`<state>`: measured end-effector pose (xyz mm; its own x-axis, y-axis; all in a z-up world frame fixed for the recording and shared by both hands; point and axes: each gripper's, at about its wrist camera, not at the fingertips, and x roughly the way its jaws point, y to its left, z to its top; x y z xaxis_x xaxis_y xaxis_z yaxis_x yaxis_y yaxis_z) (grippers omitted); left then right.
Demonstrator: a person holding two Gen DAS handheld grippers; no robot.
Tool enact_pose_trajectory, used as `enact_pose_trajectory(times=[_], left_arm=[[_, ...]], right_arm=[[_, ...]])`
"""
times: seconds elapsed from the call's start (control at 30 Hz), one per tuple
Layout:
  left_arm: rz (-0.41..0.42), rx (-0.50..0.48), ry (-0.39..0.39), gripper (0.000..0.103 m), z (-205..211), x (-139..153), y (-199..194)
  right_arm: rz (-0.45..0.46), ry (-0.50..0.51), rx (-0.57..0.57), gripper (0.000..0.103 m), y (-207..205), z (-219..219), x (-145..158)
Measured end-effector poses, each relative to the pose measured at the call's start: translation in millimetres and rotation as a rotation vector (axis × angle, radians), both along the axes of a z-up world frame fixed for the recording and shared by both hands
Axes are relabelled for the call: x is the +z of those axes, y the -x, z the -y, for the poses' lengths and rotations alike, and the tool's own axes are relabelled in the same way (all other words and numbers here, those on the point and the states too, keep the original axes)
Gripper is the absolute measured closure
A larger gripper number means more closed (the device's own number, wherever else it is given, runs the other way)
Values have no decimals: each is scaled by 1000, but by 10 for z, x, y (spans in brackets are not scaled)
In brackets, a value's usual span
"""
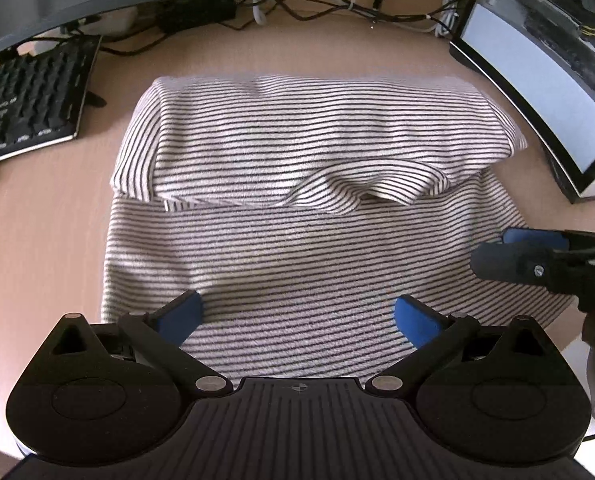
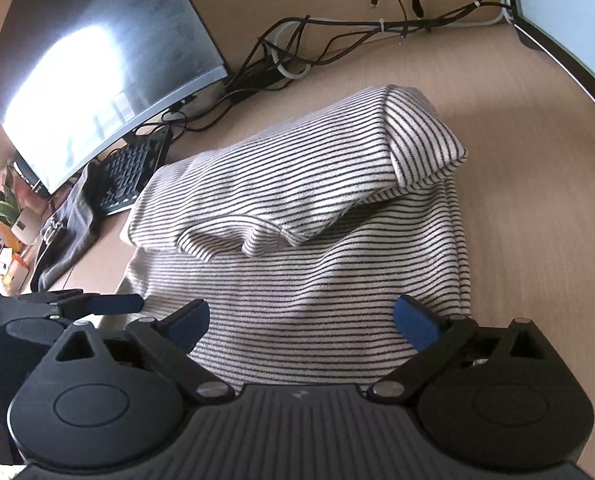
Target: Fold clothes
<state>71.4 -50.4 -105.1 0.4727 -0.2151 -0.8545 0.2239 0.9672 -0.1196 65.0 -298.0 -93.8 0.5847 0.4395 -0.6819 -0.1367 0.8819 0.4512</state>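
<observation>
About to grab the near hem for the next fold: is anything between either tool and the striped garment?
Nothing visible. The left tool and right tool both hang open right over the near part of the striped garment. The keyboard and cables lie off it.

Left gripper is pointing steeply downward, its jaws standing wide apart, blue pads gripping nothing. Right gripper is angling downward, jaws likewise spread wide with nothing clamped between the pads. In the left wrist view, the right gripper is showing at the right edge, beside the left.
</observation>
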Motion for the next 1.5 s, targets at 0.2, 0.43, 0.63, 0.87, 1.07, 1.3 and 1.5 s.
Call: enact_pose_trajectory(times=[0.2,0.43,0.63,0.87,1.07,1.3,1.5], left_arm=[[-29,-22,6,0,71,33,298],[-58,-21,32,0,96,60,367],[-68,-33,60,0,43,62,312],[-73,-109,23,0,74,66,304],[-77,-111,11,0,53,151,103],[40,-124,-17,0,202,440,-483],[103,-192,-142,1,492,336,-897]], right_arm=[[-18,-16,14,4,350,60,27],[-47,11,8,2,331,39,277],[-227,-206,38,0,-196,-51,204],[41,-254,-85,1,-714,-75,661],[332,113,-126,0,-649,-2,1178],[147,177,-126,0,-501,156,839],[129,197,-129,0,-584,54,754]])
